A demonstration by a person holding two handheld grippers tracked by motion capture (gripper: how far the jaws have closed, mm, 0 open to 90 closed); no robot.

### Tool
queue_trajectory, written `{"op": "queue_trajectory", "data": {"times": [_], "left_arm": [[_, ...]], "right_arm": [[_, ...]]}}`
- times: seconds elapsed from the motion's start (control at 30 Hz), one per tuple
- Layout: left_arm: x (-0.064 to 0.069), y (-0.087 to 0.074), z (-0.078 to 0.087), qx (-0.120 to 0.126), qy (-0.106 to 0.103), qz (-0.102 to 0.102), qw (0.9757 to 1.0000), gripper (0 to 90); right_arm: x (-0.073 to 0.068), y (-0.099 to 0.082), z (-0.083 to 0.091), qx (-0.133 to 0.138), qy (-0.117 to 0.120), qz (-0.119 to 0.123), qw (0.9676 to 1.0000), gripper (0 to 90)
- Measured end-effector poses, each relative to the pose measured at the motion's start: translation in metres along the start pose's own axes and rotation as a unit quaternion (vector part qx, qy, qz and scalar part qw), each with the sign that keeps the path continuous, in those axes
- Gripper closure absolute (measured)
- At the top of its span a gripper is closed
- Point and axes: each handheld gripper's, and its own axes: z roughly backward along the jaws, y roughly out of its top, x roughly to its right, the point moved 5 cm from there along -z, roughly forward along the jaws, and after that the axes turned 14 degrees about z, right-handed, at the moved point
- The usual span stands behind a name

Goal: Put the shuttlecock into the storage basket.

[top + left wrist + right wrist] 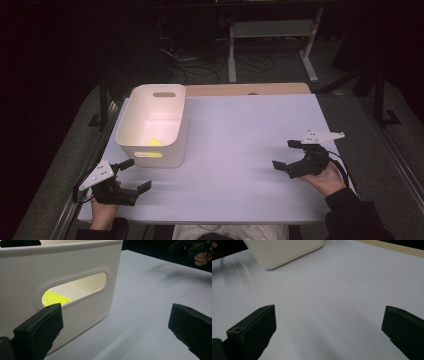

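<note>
The left gripper point(134, 174), jaws spread and holding nothing, is sitting just beside the white bin point(152, 126) and facing its slotted wall, while the right gripper point(286, 154), also spread and empty, is hovering well apart across the table point(240, 150).

Light is falling from above onto the white table point(240, 150), leaving the room around it nearly black. The bin point(152, 125) is glowing inside, near glare. Soft smeared shadows are lying near the table's side edges. Both gripper views are showing their near jaws blurred.
</note>
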Motion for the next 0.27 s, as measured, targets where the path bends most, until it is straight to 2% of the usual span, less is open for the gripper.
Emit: {"op": "queue_trajectory", "data": {"times": [0.27], "left_arm": [[0.0, 0.0, 0.0, 0.0, -0.001, 0.001, 1.0, 0.0]], "right_arm": [[-0.004, -0.013, 0.008, 0.003, -0.006, -0.005, 1.0, 0.0]]}}
